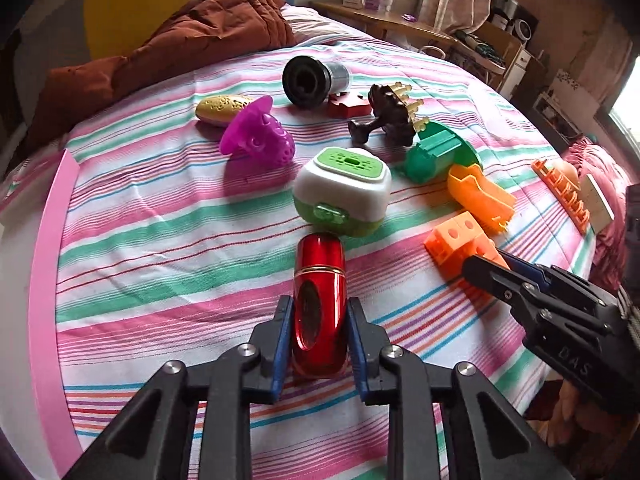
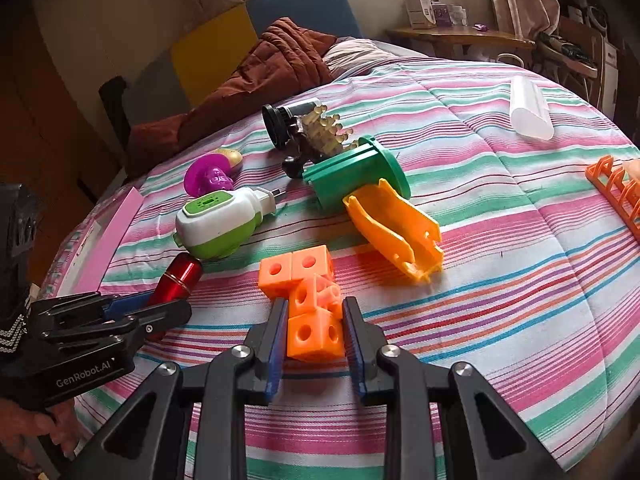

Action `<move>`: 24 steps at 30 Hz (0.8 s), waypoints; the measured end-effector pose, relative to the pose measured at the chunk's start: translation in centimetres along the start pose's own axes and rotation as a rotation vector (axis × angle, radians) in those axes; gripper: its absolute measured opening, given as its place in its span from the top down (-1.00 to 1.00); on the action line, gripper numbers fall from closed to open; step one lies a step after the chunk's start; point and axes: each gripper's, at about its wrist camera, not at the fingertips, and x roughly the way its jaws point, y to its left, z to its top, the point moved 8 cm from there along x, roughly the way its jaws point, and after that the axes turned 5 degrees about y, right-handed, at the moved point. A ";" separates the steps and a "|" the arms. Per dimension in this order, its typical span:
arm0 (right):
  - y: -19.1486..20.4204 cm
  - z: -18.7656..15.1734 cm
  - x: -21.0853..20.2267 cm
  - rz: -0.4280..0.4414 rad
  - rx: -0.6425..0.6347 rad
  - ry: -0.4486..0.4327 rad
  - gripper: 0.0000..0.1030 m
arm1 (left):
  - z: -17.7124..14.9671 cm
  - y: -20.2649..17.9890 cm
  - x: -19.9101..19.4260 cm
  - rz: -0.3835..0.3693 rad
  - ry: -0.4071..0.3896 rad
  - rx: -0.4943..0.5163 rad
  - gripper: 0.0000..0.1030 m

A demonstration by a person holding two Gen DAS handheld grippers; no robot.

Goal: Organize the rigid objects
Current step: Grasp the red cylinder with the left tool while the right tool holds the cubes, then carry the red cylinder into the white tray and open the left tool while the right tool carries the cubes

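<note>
Left gripper [image 1: 319, 312]: blue-padded jaws closed on a glossy red metallic capsule-shaped case [image 1: 319, 300], which lies lengthwise on the striped pink, green and white bedspread [image 1: 160, 216].

Right gripper [image 2: 315, 312]: jaws closed against the nearest block of an orange plastic cluster of linked holed cubes [image 2: 308, 300], resting on the bedspread.

Just beyond the red case: white and green plastic plug-in device [image 1: 342, 196].

Farther back: translucent purple perforated plastic piece [image 1: 256, 132]; gold oval textured object [image 1: 222, 109]; black cylindrical part with metallic body [image 1: 312, 80]; flat red piece [image 1: 350, 106]; dark brown figure with pale pegs [image 1: 390, 120].

To the right: green plastic cylinder [image 1: 436, 154], touching an orange plastic scoop-shaped piece [image 1: 480, 196].

Far right: orange plastic rack [image 1: 562, 196].
</note>
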 end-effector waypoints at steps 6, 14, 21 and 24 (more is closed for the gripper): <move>0.4 -0.1 0.0 -0.047 -0.020 0.014 0.48 | -1.0 0.4 -1.1 -0.044 -0.010 -0.010 0.50; 1.4 -0.6 -0.3 -0.033 -0.001 0.018 0.50 | -2.0 2.7 -3.6 -0.064 -0.053 -0.057 0.50; 4.1 -1.3 -0.1 0.005 -0.021 0.049 0.50 | -2.5 5.3 -6.7 -0.077 -0.105 -0.091 0.50; 5.8 -1.5 -0.1 0.019 -0.045 0.057 0.50 | -2.4 7.6 -8.1 -0.074 -0.129 -0.128 0.50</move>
